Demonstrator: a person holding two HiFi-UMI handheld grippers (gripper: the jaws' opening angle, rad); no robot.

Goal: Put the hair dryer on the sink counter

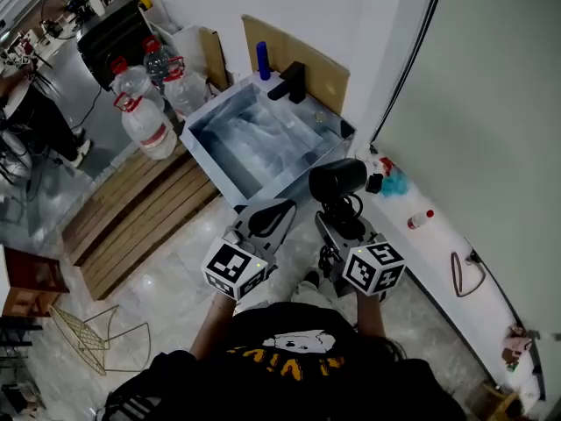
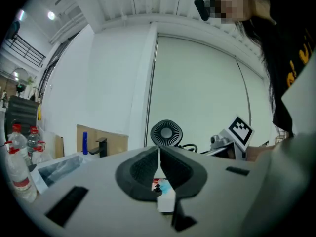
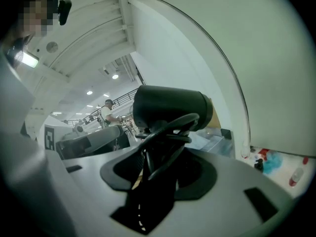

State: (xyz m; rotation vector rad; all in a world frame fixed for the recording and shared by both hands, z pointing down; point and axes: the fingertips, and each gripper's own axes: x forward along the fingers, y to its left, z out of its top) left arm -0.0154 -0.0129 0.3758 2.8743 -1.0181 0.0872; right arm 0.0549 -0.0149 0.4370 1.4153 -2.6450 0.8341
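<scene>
Left gripper (image 1: 267, 217): jaws pressed together, nothing between them, by the sink's (image 1: 230, 185) front corner. Right gripper (image 1: 337, 222): clamped on the black hair dryer (image 1: 337, 180) at its handle and looped cord (image 3: 168, 132). Dryer held in air; white bench (image 1: 443, 235) to its right.

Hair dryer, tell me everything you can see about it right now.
The hair dryer is matte black, plastic by its look, with a stubby round barrel and a round vented grille at its back end. Its black cord is bundled in loops under the barrel, where the right gripper clamps it, barrel uppermost and roughly level. It hangs in the air by the sink corner, not yet on the white counter.
</scene>
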